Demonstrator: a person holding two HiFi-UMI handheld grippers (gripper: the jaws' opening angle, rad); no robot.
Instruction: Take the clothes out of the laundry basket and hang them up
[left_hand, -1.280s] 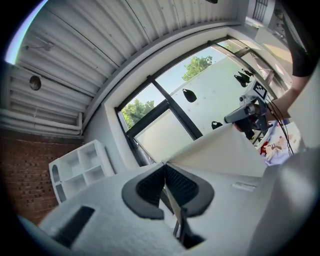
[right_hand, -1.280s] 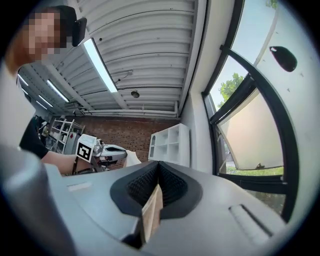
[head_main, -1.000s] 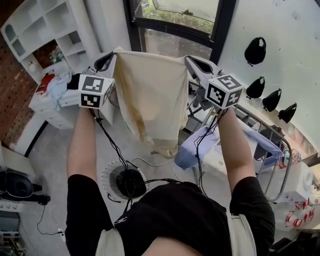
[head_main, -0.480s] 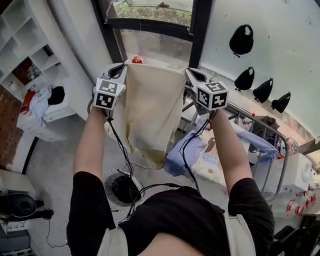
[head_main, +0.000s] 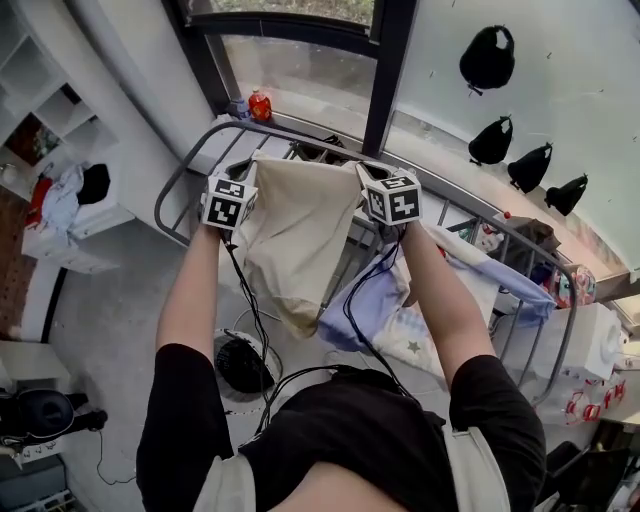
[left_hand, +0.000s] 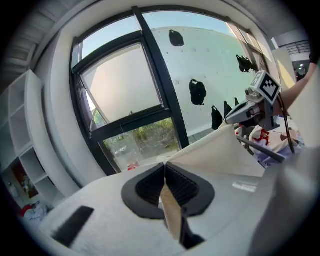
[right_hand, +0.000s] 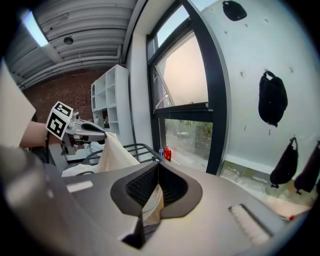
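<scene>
Left gripper and right gripper both clenched on the cream garment, one top corner each, spread above the end rail of the drying rack.

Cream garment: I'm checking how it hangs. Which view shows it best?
The head view: the cream garment hangs spread between the left gripper and the right gripper at the drying rack. Each gripper view shows only a pinched edge and a slice of cloth.

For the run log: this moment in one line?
left gripper: shut on cream garment | right gripper: same | garment: stretched between them, at drying rack
</scene>
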